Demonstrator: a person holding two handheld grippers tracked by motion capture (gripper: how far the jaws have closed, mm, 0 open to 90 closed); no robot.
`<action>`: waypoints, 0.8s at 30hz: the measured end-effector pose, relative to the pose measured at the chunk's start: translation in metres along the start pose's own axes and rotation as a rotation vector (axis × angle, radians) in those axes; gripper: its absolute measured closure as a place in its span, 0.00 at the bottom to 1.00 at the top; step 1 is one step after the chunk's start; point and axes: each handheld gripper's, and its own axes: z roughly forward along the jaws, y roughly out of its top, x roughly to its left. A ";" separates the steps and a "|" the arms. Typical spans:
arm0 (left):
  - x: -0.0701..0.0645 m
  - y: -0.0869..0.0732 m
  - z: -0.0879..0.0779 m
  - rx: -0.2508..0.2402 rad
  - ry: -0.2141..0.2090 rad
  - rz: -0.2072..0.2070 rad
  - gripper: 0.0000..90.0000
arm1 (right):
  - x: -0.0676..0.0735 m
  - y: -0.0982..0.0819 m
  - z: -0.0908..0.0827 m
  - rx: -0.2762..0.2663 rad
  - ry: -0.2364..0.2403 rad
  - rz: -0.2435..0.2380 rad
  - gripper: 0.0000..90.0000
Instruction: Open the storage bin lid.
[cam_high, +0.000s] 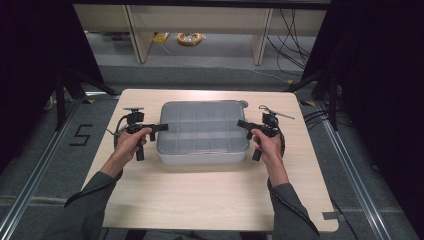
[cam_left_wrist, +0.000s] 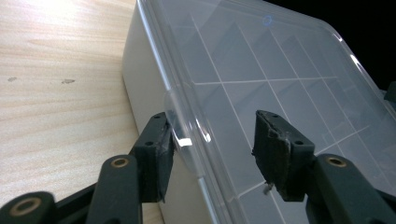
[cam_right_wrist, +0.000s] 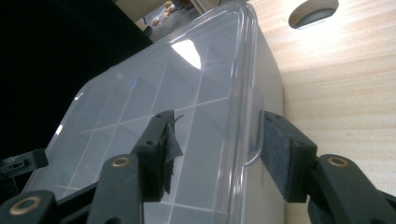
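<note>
A pale grey compartment box (cam_high: 202, 132) with a clear lid lies shut in the middle of the wooden table (cam_high: 210, 200). My left gripper (cam_high: 162, 127) is at the box's left side and my right gripper (cam_high: 241, 124) at its right side. In the left gripper view, the left gripper (cam_left_wrist: 215, 140) is open, its jaws straddling the lid's edge tab (cam_left_wrist: 180, 121): one against the box wall, one over the lid (cam_left_wrist: 261, 70). In the right gripper view, the right gripper (cam_right_wrist: 218, 140) is open and straddles the opposite tab (cam_right_wrist: 254, 126) the same way.
A round hole (cam_right_wrist: 313, 11) is cut in the table beyond the box's far right corner. Bare table surface lies in front of the box. Beyond the table, on the floor, lies a yellow cable coil (cam_high: 189, 38) between desk legs. Dark curtains flank both sides.
</note>
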 end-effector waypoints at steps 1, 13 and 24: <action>-0.001 0.001 -0.001 0.001 0.000 0.004 0.53 | 0.000 0.000 0.000 0.000 0.000 0.000 0.55; -0.010 0.005 -0.017 -0.065 -0.005 0.028 0.58 | 0.019 0.005 -0.017 -0.056 0.011 -0.008 0.60; -0.029 0.007 -0.049 -0.144 -0.019 0.113 0.69 | 0.027 0.009 -0.042 -0.153 0.046 -0.103 0.68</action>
